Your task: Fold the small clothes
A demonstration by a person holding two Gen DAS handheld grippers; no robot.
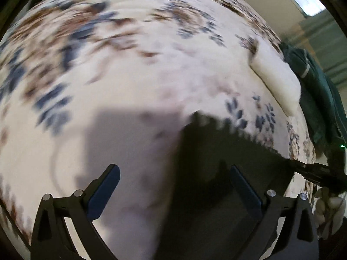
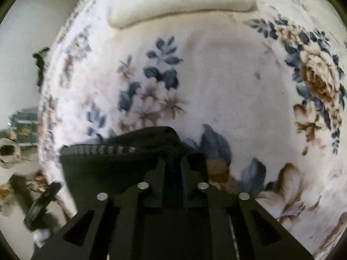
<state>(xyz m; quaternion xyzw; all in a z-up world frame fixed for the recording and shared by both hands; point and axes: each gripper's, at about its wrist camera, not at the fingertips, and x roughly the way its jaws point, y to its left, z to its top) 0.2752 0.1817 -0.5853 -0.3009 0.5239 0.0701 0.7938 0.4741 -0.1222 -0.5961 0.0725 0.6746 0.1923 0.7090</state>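
Observation:
A black garment (image 2: pixel 104 166) with a ribbed hem lies on the floral blanket (image 2: pixel 238 82) of a bed. My right gripper (image 2: pixel 172 160) is shut on its upper edge, and a fold of the cloth rises between the two fingers. In the left wrist view the same black garment (image 1: pixel 227 156) spreads under and past the right finger. My left gripper (image 1: pixel 175 192) hangs above the blanket (image 1: pixel 130 75) with its jaws wide apart and nothing between them. Its left finger (image 1: pixel 106 190) is over bare blanket.
A white folded cloth or pillow (image 2: pixel 180 6) lies at the bed's far side, also seen as a white roll (image 1: pixel 277 82) beside a dark green garment (image 1: pixel 314 91). The bed's edge and the floor with blurred dark objects (image 2: pixel 41 203) are at the left of the right wrist view.

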